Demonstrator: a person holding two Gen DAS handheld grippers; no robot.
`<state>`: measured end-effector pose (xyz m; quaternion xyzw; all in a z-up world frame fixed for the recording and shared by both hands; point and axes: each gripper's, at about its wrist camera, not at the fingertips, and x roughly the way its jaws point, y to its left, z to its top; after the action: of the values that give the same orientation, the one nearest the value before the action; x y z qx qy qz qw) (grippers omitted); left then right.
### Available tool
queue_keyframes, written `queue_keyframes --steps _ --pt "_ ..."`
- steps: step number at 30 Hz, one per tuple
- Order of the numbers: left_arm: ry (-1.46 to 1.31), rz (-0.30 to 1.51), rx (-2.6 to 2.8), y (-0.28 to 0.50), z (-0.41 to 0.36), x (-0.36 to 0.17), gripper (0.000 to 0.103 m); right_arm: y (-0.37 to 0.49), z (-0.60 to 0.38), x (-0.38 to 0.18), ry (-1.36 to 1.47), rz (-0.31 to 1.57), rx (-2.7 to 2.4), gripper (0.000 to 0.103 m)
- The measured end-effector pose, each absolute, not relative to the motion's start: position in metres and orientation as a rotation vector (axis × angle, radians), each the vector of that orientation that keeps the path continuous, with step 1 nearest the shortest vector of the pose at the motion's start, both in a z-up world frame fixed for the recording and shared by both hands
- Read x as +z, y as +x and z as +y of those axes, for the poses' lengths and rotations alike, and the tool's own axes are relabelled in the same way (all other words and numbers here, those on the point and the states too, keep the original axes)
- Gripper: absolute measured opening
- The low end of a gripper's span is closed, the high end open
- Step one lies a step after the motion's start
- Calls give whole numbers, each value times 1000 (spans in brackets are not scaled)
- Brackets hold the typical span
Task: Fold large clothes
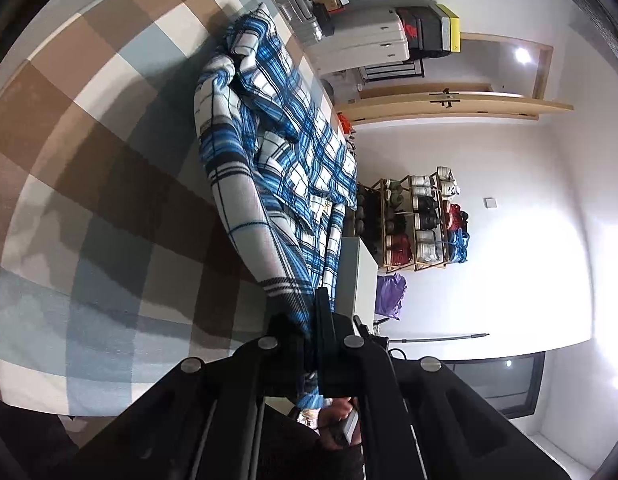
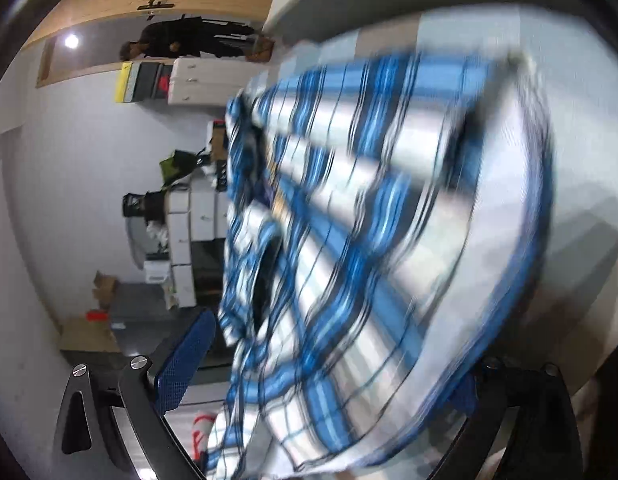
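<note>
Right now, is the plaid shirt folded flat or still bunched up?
Bunched, not folded: the plaid shirt lies rumpled along the checkered bed, one end clamped in the left gripper.

A shoe rack (image 1: pixel 423 220) stands against the white wall, a purple bag (image 1: pixel 391 290) beside it, suitcases (image 1: pixel 361 46) near the open wooden door (image 1: pixel 453 106).
</note>
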<state>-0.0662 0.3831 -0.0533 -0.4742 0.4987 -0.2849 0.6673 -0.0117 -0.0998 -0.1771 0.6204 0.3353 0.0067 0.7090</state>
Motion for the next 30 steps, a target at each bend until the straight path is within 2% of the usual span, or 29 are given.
queue_keyframes --steps 10,11,12,14,16,17,19,20,21,22,23,24,30 --pt "-1039 1128 -598 -73 394 -64 0 19 -153 -154 1103 868 -35 100" --pt "-1034 1142 -604 -74 390 -69 0 23 -150 -152 1063 881 -30 94" --pt "-1032 1158 -600 -74 387 -75 0 29 -144 -149 1004 901 -40 76" --pt "-1036 1195 -599 -74 385 -90 0 36 -136 -148 899 961 -54 48" --pt "-1038 1209 -554 -75 389 -100 0 30 -133 -149 797 975 -65 33" --pt "-1032 1201 -518 -76 393 -103 0 29 -131 -151 769 986 -54 18" --pt "-1005 1189 -460 -81 403 -101 0 25 -131 -151 723 987 -64 15" --pt "-986 1189 -437 -84 407 -99 3 23 -131 -151 721 967 -57 11" --pt "-969 1194 -412 -88 411 -98 27 21 -132 -150 723 947 -53 10" --pt "-956 1192 -393 -92 415 -98 67 18 -134 -149 725 926 -57 9" --pt "-949 1190 -372 -95 417 -99 81 13 -136 -148 729 895 -51 8" --pt "-935 1194 -342 -102 420 -100 83 10 -137 -146 732 865 -40 7" --pt "-862 1312 -385 -110 399 -115 83 5 -133 -133 736 765 -17 7"
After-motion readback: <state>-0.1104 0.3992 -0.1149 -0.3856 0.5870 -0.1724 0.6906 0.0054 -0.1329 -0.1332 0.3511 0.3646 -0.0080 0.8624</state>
